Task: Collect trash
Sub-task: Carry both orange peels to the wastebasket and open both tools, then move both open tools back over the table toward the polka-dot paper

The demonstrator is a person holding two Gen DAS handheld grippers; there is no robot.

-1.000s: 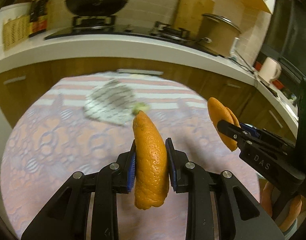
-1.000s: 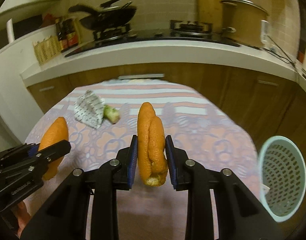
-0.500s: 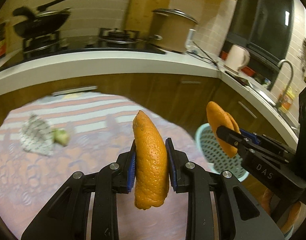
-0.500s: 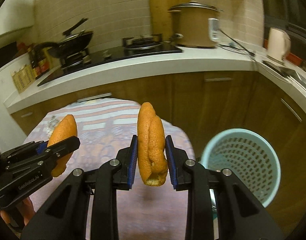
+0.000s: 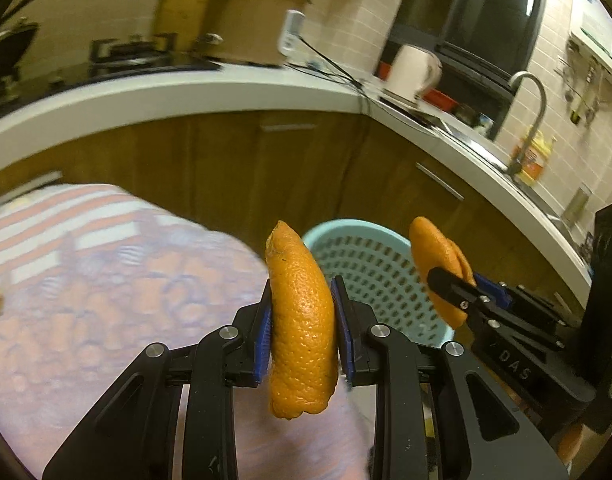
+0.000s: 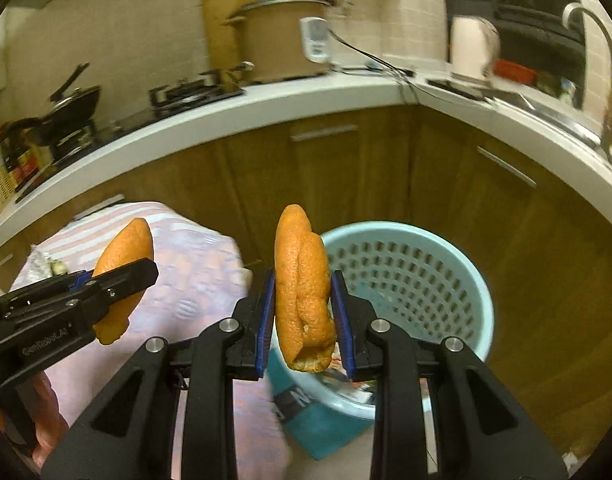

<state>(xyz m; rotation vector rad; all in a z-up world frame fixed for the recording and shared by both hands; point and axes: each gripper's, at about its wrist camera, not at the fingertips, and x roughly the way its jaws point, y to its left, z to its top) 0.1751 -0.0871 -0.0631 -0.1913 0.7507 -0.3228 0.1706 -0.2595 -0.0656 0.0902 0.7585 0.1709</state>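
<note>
Orange peel (image 5: 302, 320) and a second, folded peel (image 6: 304, 296) hang in the air near the pale blue perforated bin (image 6: 410, 280), which stands on the floor beside the patterned tablecloth (image 5: 106, 280) and before the wooden cabinets (image 6: 346, 168). Nothing lies between the peels and the bin's rim. On the white worktop (image 5: 186, 92) stand a pot (image 5: 250, 20) and a kettle (image 5: 414, 70). The left gripper (image 5: 302, 334) has its jaws clamped on the first peel; the right gripper (image 6: 304, 310) pinches the folded one. Both peels are upright, dimpled, bright orange.

Patterned tablecloth (image 5: 106, 280) over the table, crumpled paper (image 6: 38, 264) on it
</note>
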